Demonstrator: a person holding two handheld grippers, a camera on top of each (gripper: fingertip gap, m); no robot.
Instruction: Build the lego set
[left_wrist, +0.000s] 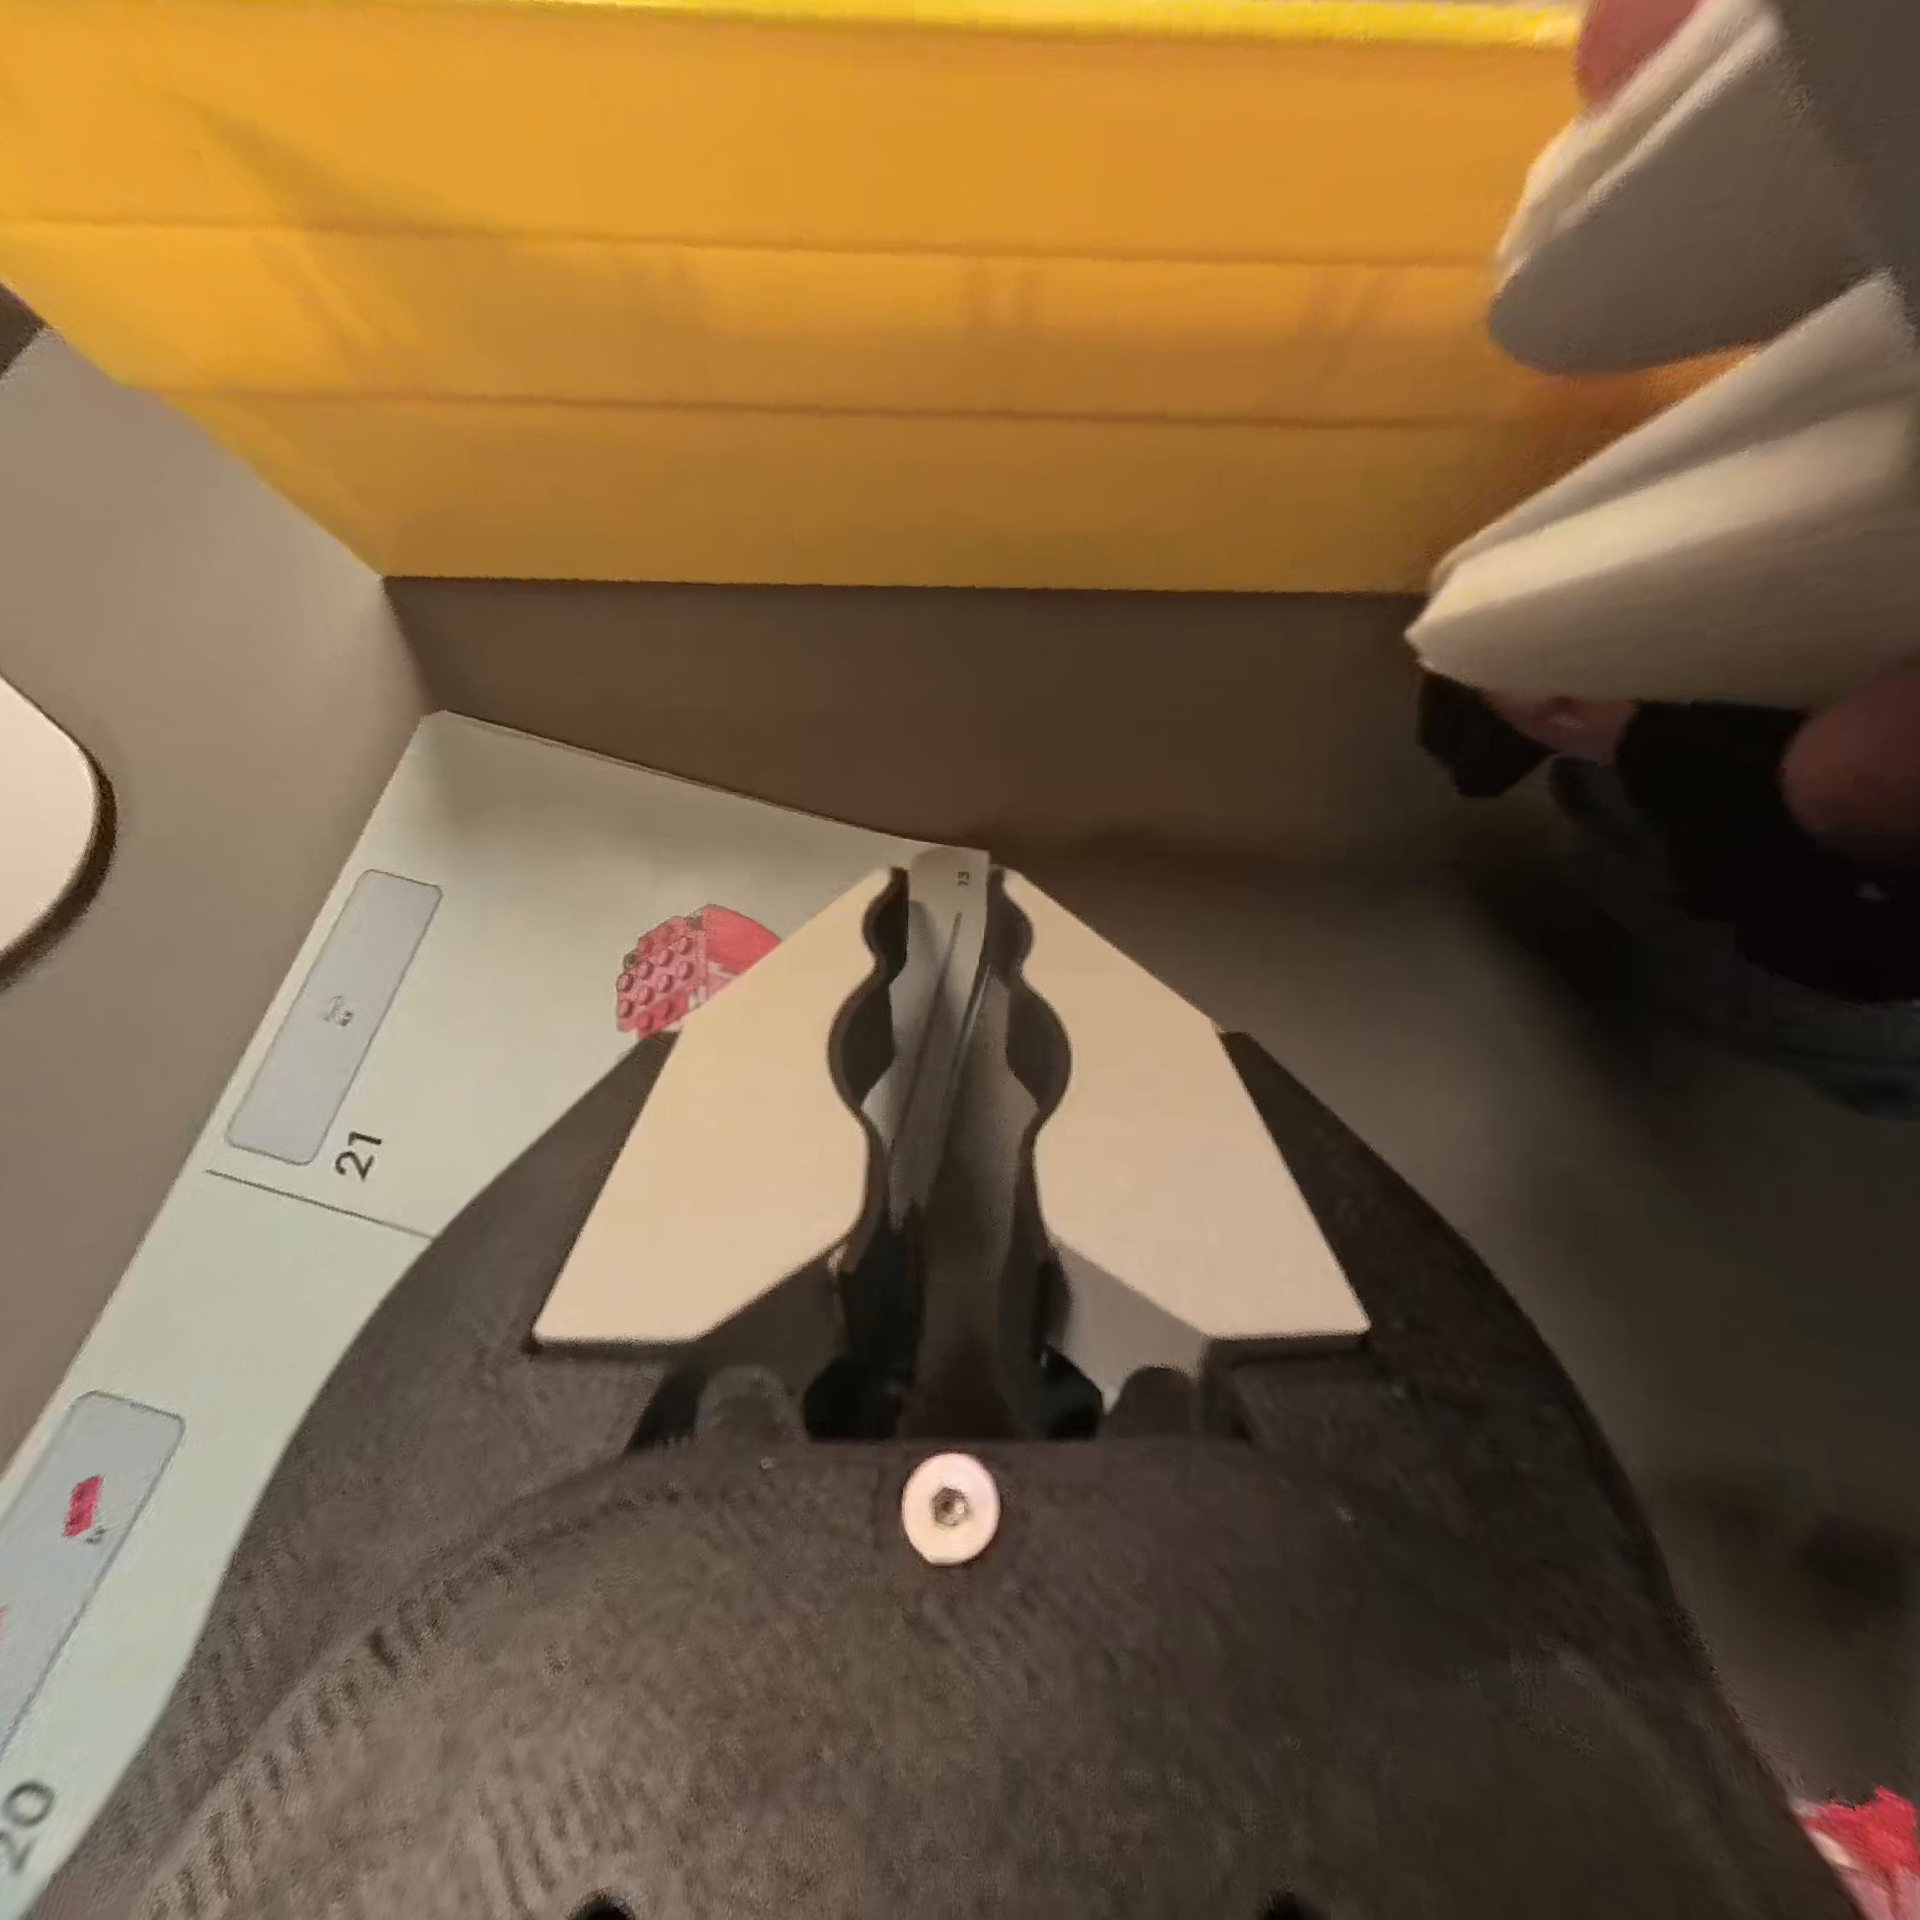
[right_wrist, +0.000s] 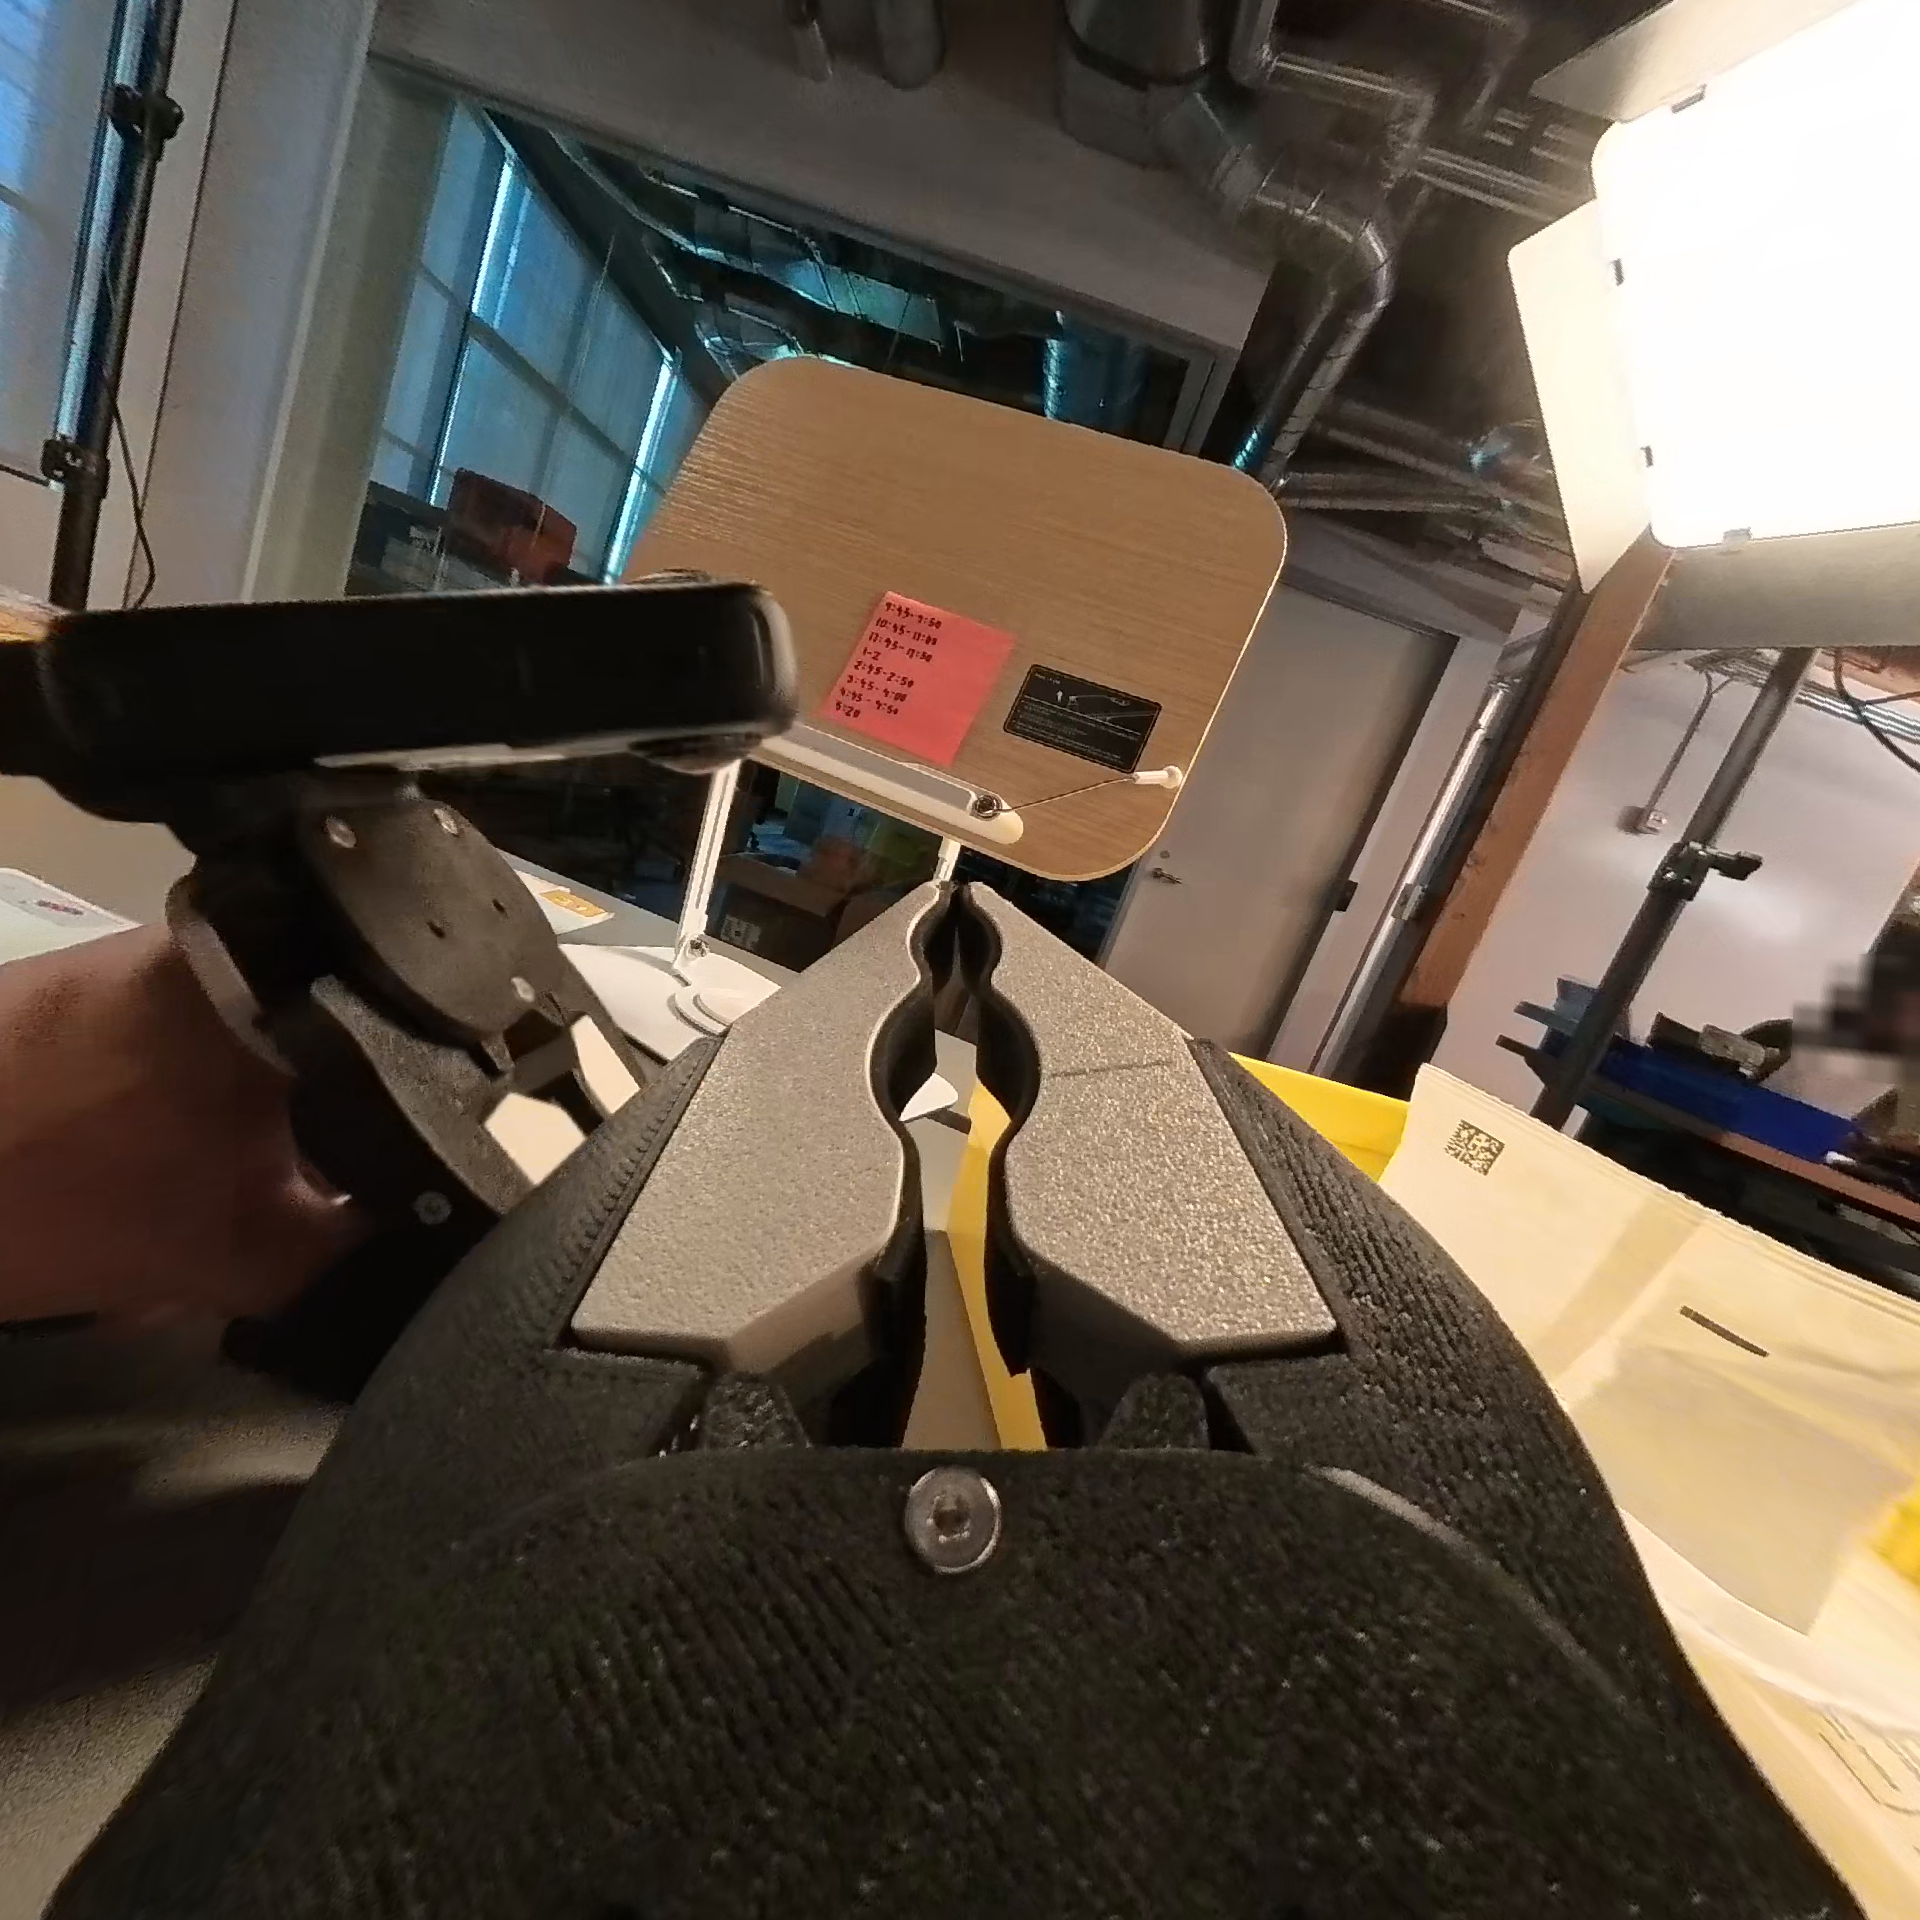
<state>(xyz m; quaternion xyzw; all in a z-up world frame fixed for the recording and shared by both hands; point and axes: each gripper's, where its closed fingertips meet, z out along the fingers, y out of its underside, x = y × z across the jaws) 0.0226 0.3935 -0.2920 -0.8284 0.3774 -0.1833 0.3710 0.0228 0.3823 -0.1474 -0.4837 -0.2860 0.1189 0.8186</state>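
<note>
Through the left wrist view I see my left gripper low over the grey table, its fingers drawn in close and pinching a thin page of a building-brick instruction booklet. The page stands on edge between the pads, its corner poking out just past the tips. The rest of the booklet lies flat on the table to the left of the fingers, showing a picture of a red brick model and grey boxes with numbered steps. Straight ahead, beyond a strip of bare table, stands the wall of a yellow bin. At the right edge the other gripper's pale fingers hang above the table — blurred, so I cannot make out more of them here.

In the right wrist view my right gripper is raised and tilted upward, its grey fingers pressed together at the tips with nothing between them. To its left sits the left gripper's black body with a person's hand wrapped around its handle. Behind the tips stands a wooden book stand on a white base, carrying a pink sticky note and a black label. Lower right lie cream paper bags beside the yellow bin — a bright light panel glows above them.
</note>
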